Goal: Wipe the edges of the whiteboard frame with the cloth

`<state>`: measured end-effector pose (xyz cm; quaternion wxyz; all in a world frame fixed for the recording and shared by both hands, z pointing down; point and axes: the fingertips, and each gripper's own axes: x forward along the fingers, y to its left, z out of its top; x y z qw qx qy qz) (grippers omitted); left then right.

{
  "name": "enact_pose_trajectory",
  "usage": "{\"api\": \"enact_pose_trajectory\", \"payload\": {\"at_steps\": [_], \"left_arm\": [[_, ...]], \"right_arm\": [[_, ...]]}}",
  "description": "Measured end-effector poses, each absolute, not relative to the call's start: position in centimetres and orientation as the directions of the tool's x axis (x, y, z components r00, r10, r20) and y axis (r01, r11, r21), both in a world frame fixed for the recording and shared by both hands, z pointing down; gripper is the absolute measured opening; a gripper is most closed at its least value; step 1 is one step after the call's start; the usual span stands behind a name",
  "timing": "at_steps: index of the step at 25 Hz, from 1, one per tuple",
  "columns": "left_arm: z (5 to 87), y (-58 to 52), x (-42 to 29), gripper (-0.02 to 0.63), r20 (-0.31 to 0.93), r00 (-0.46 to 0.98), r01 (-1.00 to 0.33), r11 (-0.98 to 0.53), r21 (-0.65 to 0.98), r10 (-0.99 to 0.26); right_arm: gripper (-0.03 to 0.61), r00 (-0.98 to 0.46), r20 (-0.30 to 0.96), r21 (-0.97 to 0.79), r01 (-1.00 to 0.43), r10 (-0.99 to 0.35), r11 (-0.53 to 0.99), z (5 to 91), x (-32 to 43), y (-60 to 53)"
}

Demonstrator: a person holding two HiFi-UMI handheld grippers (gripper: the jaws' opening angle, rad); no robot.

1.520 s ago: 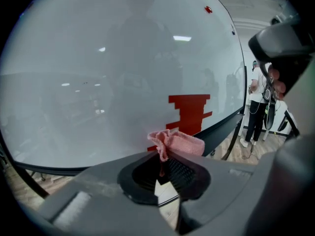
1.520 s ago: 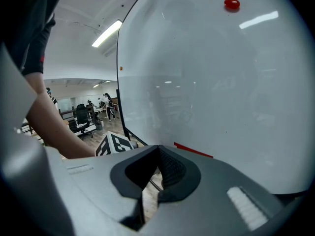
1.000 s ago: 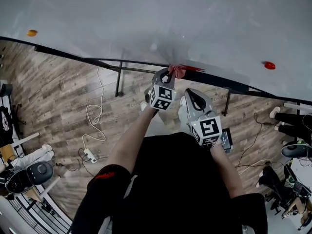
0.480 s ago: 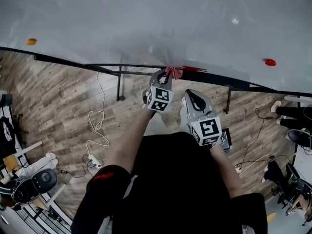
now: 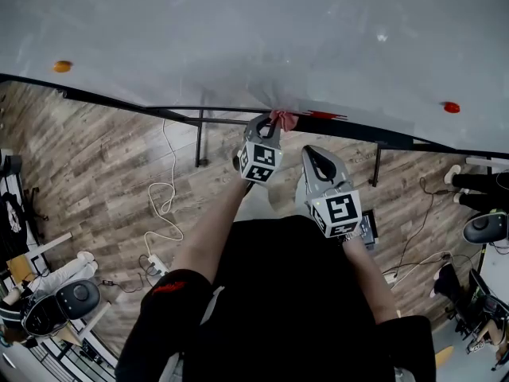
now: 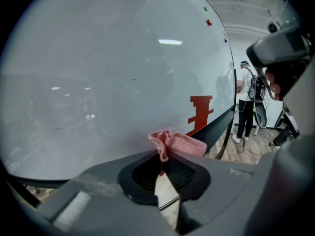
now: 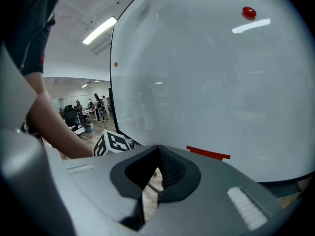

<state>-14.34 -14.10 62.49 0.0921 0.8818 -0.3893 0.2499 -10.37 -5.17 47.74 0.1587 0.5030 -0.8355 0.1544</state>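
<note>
**Pink cloth at the board's lower edge**

The left gripper (image 6: 161, 157) has its jaws pressed together on a bunched pink cloth (image 6: 177, 144), which sticks out past the jaw tips. In the head view the cloth sits at the bottom of the whiteboard (image 5: 238, 38), right where the black frame (image 5: 159, 107) runs. Whether it bears on the frame itself or on the white surface just above it cannot be told. A red mark (image 6: 201, 113) on the board lies just beside the cloth, to its right.

The right gripper (image 7: 158, 150) is held back from the board, nearer the person's body and to the right of the left one. Its jaws are closed tip to tip with nothing between them, and only wooden floor (image 5: 103, 173) shows through the gap behind the tips. Its view also catches the left gripper's marker cube (image 7: 114, 144).

On the board sit a red magnet (image 5: 452, 107) far to the right and an orange one (image 5: 62, 66) far to the left, both well apart from the cloth.
</note>
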Motion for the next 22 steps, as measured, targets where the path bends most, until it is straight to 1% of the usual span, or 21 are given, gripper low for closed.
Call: {"api": "enact_pose_trajectory", "payload": {"at_steps": [22], "left_arm": [[63.1,-15.7,-20.4,0.021,0.511,0.549,-0.759,-0.651,-0.028,-0.662]], "right_arm": [[0.002,-0.424,0.429,-0.096,-0.899,-0.798,0.427,48.4,-15.5,-5.1]]}}
